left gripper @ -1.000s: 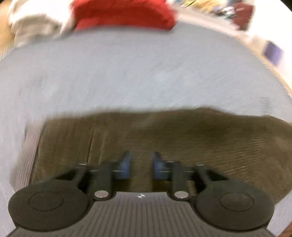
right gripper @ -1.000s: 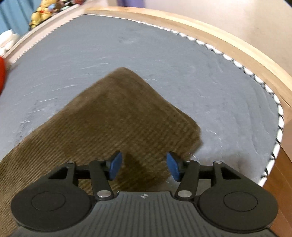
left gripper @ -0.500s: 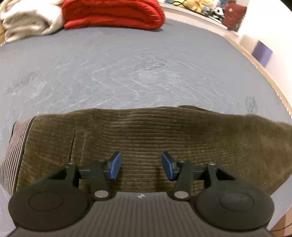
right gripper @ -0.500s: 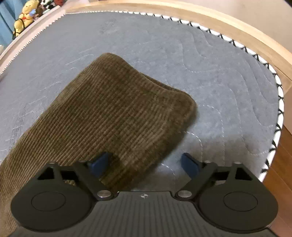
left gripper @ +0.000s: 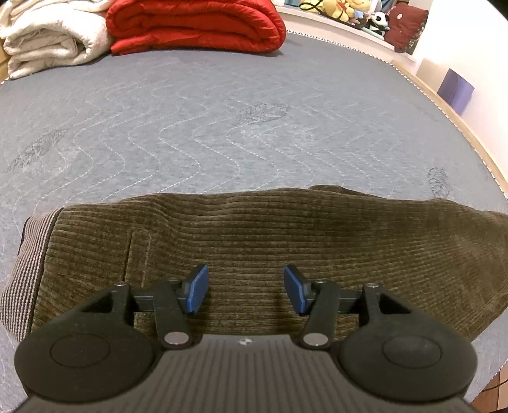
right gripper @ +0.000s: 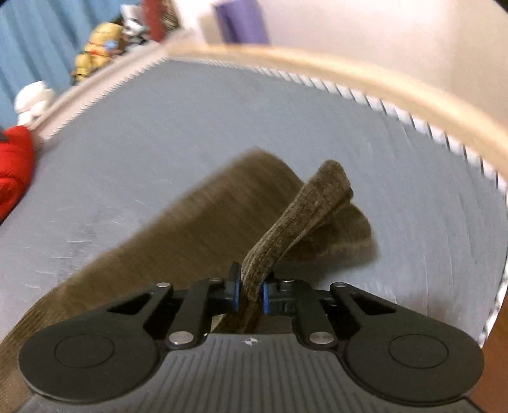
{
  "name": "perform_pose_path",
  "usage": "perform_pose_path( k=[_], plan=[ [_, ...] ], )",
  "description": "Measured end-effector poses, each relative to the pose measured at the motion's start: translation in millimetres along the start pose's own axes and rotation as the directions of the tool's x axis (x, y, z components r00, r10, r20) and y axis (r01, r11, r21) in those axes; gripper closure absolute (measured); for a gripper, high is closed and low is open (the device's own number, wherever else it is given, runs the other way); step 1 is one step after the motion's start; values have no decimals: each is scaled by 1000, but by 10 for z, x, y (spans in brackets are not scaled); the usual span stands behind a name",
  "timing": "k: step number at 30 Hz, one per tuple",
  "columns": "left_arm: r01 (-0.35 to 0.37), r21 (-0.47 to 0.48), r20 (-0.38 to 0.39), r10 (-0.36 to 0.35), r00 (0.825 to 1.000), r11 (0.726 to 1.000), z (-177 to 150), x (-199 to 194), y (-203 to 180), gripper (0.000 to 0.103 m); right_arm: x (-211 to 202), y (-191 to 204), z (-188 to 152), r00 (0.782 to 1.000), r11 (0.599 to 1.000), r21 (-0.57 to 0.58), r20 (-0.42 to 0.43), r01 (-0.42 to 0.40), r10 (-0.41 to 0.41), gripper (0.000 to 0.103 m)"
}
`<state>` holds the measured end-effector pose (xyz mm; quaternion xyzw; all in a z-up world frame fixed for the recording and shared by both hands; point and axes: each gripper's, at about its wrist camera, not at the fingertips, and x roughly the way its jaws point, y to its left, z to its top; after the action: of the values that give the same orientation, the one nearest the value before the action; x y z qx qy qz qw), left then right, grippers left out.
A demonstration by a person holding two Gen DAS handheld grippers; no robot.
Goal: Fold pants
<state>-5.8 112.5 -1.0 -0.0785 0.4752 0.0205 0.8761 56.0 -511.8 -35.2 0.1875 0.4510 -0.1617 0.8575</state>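
Pants (left gripper: 285, 241), brown corduroy, lie spread on the grey quilted mattress (left gripper: 222, 127); striped waistband lining (left gripper: 28, 254) shows at the left end. Left gripper (left gripper: 246, 289) hangs over the fabric, its jaws parted with nothing between them. Right gripper (right gripper: 250, 290) has just closed, its 2 blue pads (right gripper: 265, 295) clamped on a raised fold of the pants (right gripper: 304, 216) at the right end. Red quilt (left gripper: 197, 23) and white blanket (left gripper: 50, 35) sit folded at the far edge. No containers are in view.

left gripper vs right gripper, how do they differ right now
The left gripper has its jaws apart above the flat brown pants, gripping nothing. The right gripper has just closed and pinches a raised fold of the pants. Both have blue pads and point down at the grey mattress.
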Motion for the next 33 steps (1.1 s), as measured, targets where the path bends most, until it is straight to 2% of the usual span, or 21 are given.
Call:
perform_pose_path(
  k=[2, 4, 6, 7, 9, 12, 13, 14, 16, 18, 19, 20, 21, 22, 24, 25, 26, 27, 29, 33],
  plan=[
    [-2, -6, 4, 2, 1000, 1000, 3, -2, 9, 45, -246, 324, 12, 995, 992, -117, 89, -36, 46, 90],
    [-3, -11, 8, 3, 1000, 1000, 18, -4, 24, 45, -525, 719, -53, 977, 962, -254, 157, -98, 141, 91],
    [-8, -13, 8, 8, 1000, 1000, 29, 0, 29, 45, -827, 1179, -226, 944, 894, -414, 192, -170, 269, 91],
    [-10, -15, 7, 10, 1000, 1000, 30, 5, 28, 45, -971, 1415, -356, 923, 843, -498, 190, -203, 334, 91],
    [-15, -17, 4, 15, 1000, 1000, 35, 17, 35, 45, -1232, 1876, -703, 880, 710, -656, 146, -256, 452, 91],
    [-13, -19, 2, 13, 1000, 1000, 46, 17, 42, 45, -1397, 2388, -1298, 829, 490, -809, 6, -325, 559, 89],
    [-11, -21, 3, 11, 1000, 1000, 53, 10, 46, 45, -1457, 2531, -1510, 820, 419, -835, -66, -358, 569, 87],
    [-8, -24, 4, 8, 1000, 1000, 59, 2, 50, 45, -1462, 2663, -1724, 816, 343, -852, -155, -396, 557, 79],
    [7, -31, 5, -7, 1000, 999, 73, -21, 63, 44, -1431, 2826, -2071, 816, 229, -865, -288, -446, 501, 70],
    [20, -36, 9, -19, 1000, 999, 89, -53, 75, 43, -1461, 2869, -2273, 790, 138, -848, -401, -511, 463, 54],
    [26, -38, 13, -26, 1000, 999, 98, -74, 82, 43, -1489, 2866, -2329, 778, 93, -844, -437, -528, 451, 53],
    [31, -40, 17, -31, 999, 999, 103, -86, 87, 43, -1535, 2854, -2337, 770, 64, -845, -449, -531, 454, 52],
    [37, -44, 19, -36, 999, 998, 112, -98, 93, 43, -1579, 2847, -2321, 761, 50, -844, -453, -533, 464, 52],
    [44, -48, 20, -43, 999, 998, 123, -105, 94, 43, -1636, 2853, -2266, 752, 59, -838, -454, -543, 477, 51],
    [68, -56, 22, -67, 998, 996, 138, -118, 84, 44, -1650, 2845, -2033, 730, 123, -803, -453, -584, 512, 44],
    [92, -57, 26, -90, 996, 994, 147, -123, 65, 47, -1641, 2837, -1922, 722, 170, -782, -438, -600, 536, 43],
    [121, -57, 30, -120, 992, 991, 154, -124, 44, 50, -1663, 2855, -1855, 721, 202, -771, -422, -605, 549, 41],
    [152, -57, 29, -151, 988, 987, 162, -119, 21, 56, -1653, 2853, -1820, 724, 224, -764, -411, -605, 555, 41],
    [213, -64, 29, -212, 977, 975, 171, -94, -54, 60, -1599, 2860, -1915, 744, 241, -778, -385, -580, 546, 41],
    [287, -59, 20, -287, 958, 956, 189, 4, -233, 62, -1476, 2959, -2245, 777, 196, -828, -372, -525, 508, 41]
  ],
)
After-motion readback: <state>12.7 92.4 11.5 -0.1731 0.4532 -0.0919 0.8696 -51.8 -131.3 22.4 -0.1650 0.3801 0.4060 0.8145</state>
